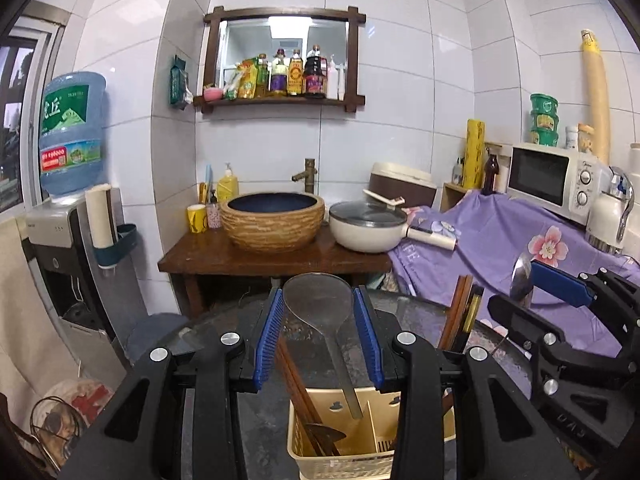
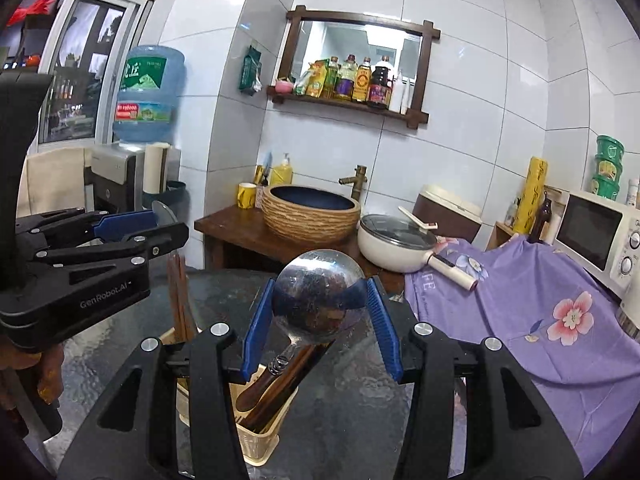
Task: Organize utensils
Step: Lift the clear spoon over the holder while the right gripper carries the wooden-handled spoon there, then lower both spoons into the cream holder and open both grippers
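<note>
Risk: my left tool [image 1: 320,332] pinches the rice paddle [image 1: 318,306], my right tool [image 2: 320,320] the ladle [image 2: 318,294] — either could slip, tipping the basket [image 1: 340,456] at 6 o'clock.

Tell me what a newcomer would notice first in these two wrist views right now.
Front and centre, the left gripper clamps a translucent rice paddle, its handle running down into the cream utensil basket. The right gripper likewise pinches a shiny steel ladle above the same basket on the dark round table. Behind, a woven-look basin sits on a wooden stand.
</note>
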A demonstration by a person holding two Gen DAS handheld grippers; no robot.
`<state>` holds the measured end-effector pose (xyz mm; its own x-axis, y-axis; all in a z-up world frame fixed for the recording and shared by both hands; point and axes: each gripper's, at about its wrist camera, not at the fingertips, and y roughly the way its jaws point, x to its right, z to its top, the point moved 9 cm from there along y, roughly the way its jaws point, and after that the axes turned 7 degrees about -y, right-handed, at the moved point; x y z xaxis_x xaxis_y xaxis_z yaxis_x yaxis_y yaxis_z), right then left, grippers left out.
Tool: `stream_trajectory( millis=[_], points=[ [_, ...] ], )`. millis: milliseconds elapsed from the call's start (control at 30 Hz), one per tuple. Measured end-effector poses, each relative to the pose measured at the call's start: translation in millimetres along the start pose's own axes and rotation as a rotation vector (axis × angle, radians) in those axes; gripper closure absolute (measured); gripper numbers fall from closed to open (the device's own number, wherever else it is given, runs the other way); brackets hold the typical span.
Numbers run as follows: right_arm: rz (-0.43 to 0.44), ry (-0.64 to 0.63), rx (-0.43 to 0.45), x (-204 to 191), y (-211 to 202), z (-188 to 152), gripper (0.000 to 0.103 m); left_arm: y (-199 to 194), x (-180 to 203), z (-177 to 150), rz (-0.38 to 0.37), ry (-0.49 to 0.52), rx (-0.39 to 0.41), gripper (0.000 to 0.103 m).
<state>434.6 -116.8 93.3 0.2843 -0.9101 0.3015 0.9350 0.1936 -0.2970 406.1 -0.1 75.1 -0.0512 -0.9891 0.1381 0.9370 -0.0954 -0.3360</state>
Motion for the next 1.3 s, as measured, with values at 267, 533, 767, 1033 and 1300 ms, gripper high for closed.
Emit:
stream_trajectory(
  millis=[267, 533, 767, 1033, 1300],
  points=[
    [0.004, -0.056, -0.01, -26.5, 10.3, -36.9, 0.055, 15.7, 1.4, -34.8, 0.015, 0.042, -0.064, 0.067],
    [0.034, -0.065, -0.039, -38.1, 19.4, -65.0, 0.055, 27.1, -4.4, -64.9, -0.006, 0.038, -0.136, 0.067],
    [0.057, -0.062, -0.041, -39.2, 22.7, -72.4, 0.055, 34.6, -1.2, -83.8, -0.025, 0.066, -0.186, 0.067],
    [0.068, -0.065, -0.047, -39.5, 24.3, -77.4, 0.055, 37.4, -4.5, -91.1, -0.031, 0.048, -0.207, 0.067],
    [0.07, -0.065, -0.028, -35.8, 22.1, -81.7, 0.053, 18.4, -4.6, -78.1, -0.054, 0.018, -0.144, 0.044]
  ],
)
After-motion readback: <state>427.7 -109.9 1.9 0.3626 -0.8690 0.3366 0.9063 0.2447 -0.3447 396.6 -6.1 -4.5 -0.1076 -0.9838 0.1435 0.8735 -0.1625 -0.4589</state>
